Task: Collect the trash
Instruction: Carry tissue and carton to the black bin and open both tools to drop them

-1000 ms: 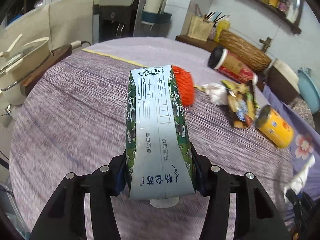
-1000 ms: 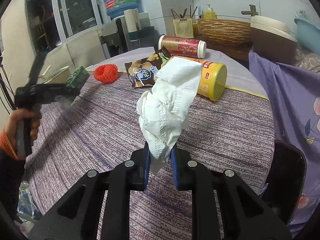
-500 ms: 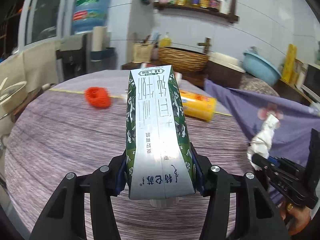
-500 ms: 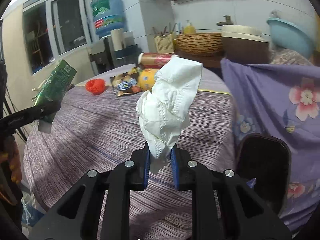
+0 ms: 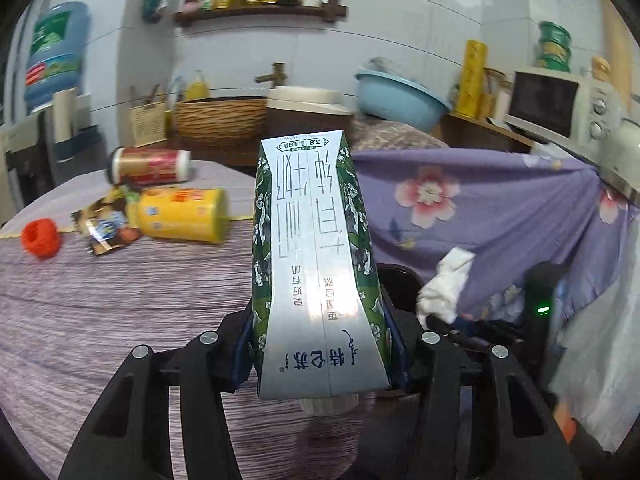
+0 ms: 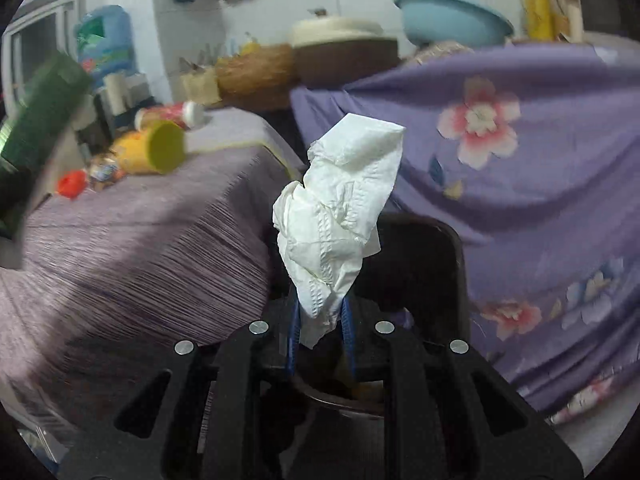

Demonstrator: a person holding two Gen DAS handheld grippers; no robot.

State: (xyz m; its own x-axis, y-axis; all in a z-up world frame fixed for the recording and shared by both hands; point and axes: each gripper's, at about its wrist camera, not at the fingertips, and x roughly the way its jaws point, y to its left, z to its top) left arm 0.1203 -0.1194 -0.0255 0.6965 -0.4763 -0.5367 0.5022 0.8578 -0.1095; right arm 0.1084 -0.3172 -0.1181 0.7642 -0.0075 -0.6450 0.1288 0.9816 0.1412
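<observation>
Beside the tabletop (image 6: pixel 140 248), above a dark bin (image 6: pixel 440 248), my right gripper (image 6: pixel 320 332) pinches a soft, light tissue (image 6: pixel 340 208); my left gripper (image 5: pixel 320 344) clamps a stiff milk carton (image 5: pixel 312 260) at its base.

Worktop (image 5: pixel 100 300) bare in lower left of frame. Upper left crowded: yellow canister (image 5: pixel 182 220), red canister (image 5: pixel 150 166), snack bag (image 5: pixel 106 230), orange net ball (image 5: pixel 40 238). Floral cloth (image 6: pixel 520 184) walls right side.

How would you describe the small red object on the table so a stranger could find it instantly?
Start at the round table with the striped purple cloth. Near its far edge lies a row of litter: a red-labelled canister, a yellow can, a snack wrapper. The red mesh ball ends that row on the left, the only round, bright red piece.
</observation>
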